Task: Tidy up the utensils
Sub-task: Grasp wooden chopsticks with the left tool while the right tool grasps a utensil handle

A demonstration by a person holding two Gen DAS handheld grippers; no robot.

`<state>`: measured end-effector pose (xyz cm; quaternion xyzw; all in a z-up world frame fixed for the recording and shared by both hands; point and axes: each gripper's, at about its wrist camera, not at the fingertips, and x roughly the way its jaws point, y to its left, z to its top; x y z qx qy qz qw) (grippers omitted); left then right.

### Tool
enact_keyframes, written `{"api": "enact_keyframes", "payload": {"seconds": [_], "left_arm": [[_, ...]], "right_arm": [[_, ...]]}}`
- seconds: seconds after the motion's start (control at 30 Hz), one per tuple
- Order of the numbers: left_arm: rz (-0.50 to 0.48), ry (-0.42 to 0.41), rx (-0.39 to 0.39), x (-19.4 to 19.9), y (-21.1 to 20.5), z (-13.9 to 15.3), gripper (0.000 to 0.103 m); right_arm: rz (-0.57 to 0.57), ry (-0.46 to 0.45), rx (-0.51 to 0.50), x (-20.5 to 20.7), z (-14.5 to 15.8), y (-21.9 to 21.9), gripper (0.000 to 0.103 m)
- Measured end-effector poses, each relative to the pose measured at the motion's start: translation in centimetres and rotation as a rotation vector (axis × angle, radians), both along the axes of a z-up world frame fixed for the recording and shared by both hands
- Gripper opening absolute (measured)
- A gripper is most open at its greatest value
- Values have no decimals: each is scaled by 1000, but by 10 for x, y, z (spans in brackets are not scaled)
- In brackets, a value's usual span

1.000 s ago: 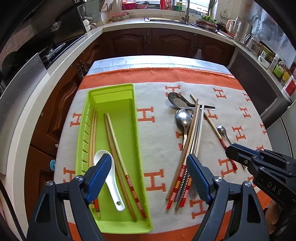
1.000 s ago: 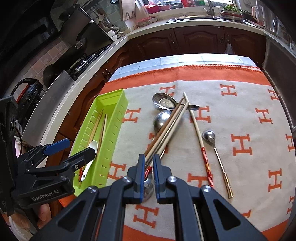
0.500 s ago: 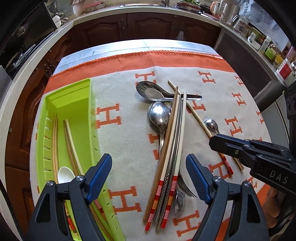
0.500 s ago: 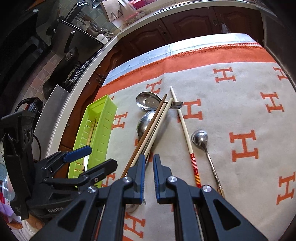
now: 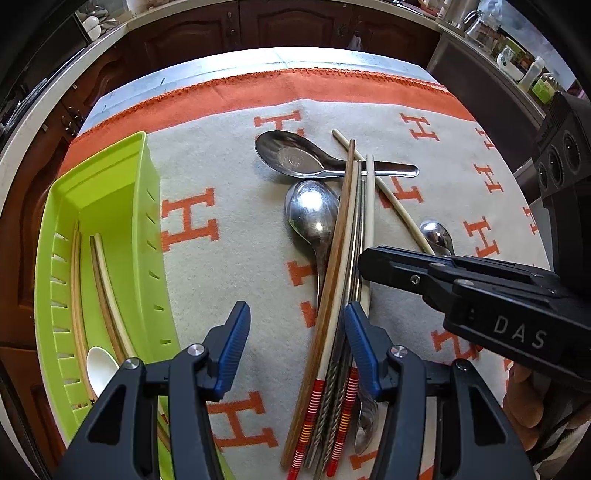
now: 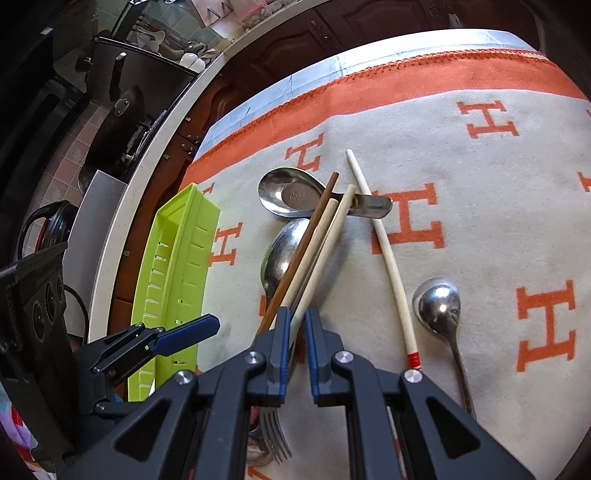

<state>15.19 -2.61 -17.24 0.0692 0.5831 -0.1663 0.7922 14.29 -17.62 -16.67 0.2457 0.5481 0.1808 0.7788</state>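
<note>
A home kitchen: dark wooden cabinets (image 5: 295, 22), pale countertop (image 6: 155, 147), wall-hung pans (image 6: 122, 99).

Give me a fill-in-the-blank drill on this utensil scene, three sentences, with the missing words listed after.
1. The white spoon lies inside the ____ tray.
2. The cloth is printed with the orange letter ____.
3. The left gripper has its jaws closing around a bundle of ____.

Missing words: green; H; chopsticks
</note>
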Motion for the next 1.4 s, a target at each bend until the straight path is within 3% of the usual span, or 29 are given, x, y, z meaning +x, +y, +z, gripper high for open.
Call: {"api": "enact_keyframes", "payload": {"seconds": [0.23, 0.37, 0.5, 0.7, 0.83, 1.0, 1.4], "left_arm": [[-2, 12, -32, 5, 3, -2, 49], [-9, 39, -63, 6, 2, -4, 27], [-11, 58, -86, 7, 1, -7, 17], [11, 96, -153, 8, 10, -7, 16], [22, 106, -176, 10, 21, -6, 27], [-6, 97, -178, 7, 22, -6, 27], [46, 98, -199, 2, 25, -7, 5]], "right_arm": [[4, 16, 59, 1, -8, -1, 8], [-4, 20, 71, -1, -8, -3, 8], [-6, 12, 68, -4, -5, -6, 8], [-11, 3, 55, -6, -1, -7, 8], [-15, 5, 49, -6, 0, -6, 8], [-12, 6, 46, -5, -1, -5, 8], [-32, 13, 10, -5, 1, -1, 9]]}}
